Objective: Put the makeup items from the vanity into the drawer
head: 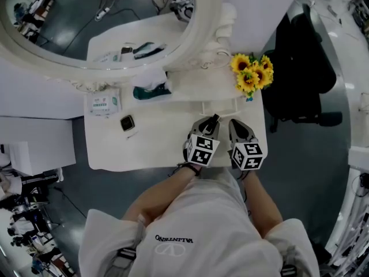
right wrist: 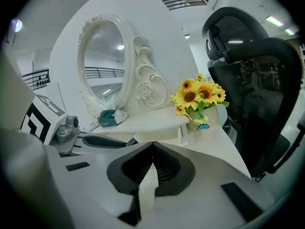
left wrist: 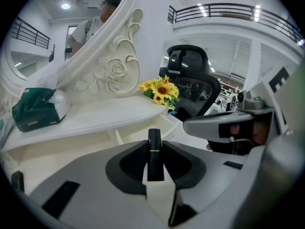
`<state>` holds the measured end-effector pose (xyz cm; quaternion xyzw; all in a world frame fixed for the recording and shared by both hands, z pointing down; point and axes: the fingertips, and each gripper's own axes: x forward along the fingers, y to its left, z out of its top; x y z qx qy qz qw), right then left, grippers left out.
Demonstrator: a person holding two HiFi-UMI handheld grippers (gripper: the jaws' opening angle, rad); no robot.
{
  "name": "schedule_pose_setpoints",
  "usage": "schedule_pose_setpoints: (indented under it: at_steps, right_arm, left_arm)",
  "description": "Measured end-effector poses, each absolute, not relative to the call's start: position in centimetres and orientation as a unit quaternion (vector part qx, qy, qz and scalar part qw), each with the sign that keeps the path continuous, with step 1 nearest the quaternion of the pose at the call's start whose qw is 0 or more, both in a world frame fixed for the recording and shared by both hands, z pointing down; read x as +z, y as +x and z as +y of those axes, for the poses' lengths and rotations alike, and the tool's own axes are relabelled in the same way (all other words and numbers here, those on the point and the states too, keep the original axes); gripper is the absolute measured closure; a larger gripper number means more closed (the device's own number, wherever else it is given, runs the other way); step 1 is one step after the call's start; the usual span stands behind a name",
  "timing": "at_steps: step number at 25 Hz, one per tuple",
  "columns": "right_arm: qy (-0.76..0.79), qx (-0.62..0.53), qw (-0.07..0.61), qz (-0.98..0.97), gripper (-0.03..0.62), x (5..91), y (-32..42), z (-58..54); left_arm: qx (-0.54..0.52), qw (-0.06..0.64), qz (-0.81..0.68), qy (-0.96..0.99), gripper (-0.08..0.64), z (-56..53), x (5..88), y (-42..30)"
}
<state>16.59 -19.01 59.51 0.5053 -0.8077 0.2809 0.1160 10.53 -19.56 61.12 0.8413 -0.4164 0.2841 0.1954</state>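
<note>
Right, we have the left claw (head: 213, 122) clamped on a slim black tube (left wrist: 154, 149). The tube stands upright between the pads, its top poking past the tips. The right claw (right wrist: 152, 147) is closed, pads together, nothing in it.

In the head view both claws sit side by side over the 5 o'clock corner of the vanity (head: 144, 149), left at 9 o'clock of right. We can't tell if they touch. The open drawer (head: 222, 113) is at 12 o'clock of the tips, just beside them, under the shelf (head: 184, 85).

From the claws:
- Sunflowers (head: 252, 73) at 1 o'clock, beside the shelf end.
- Green tissue pack (head: 151, 91) at 10 o'clock, on the shelf.
- White packet (head: 104, 104) and small black compact (head: 127, 123) at 9 o'clock, well apart, on the top.
- Mirror (head: 104, 22) at 11 o'clock.
- Black chair (head: 302, 62) at 2 o'clock, off the vanity.
</note>
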Motion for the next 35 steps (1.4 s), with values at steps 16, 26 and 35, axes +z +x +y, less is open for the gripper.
schedule_pose_setpoints:
  at_steps: [16, 26, 35]
  right_arm:
    - [0.499, 0.254, 0.112, -0.821, 0.580, 58.1, 16.2, -23.6]
    - [0.498, 0.257, 0.114, -0.820, 0.580, 58.5, 16.3, -24.6]
    - [0.497, 0.262, 0.115, -0.819, 0.580, 58.9, 16.3, -24.6]
  left_arm:
    - [0.282, 0.197, -0.433, 0.833, 0.460, -23.6, 60.6, 11.9]
    - [0.288, 0.199, -0.436, 0.829, 0.460, -24.6, 60.8, 12.3]
    - [0.291, 0.201, -0.436, 0.828, 0.460, -24.8, 61.2, 12.4]
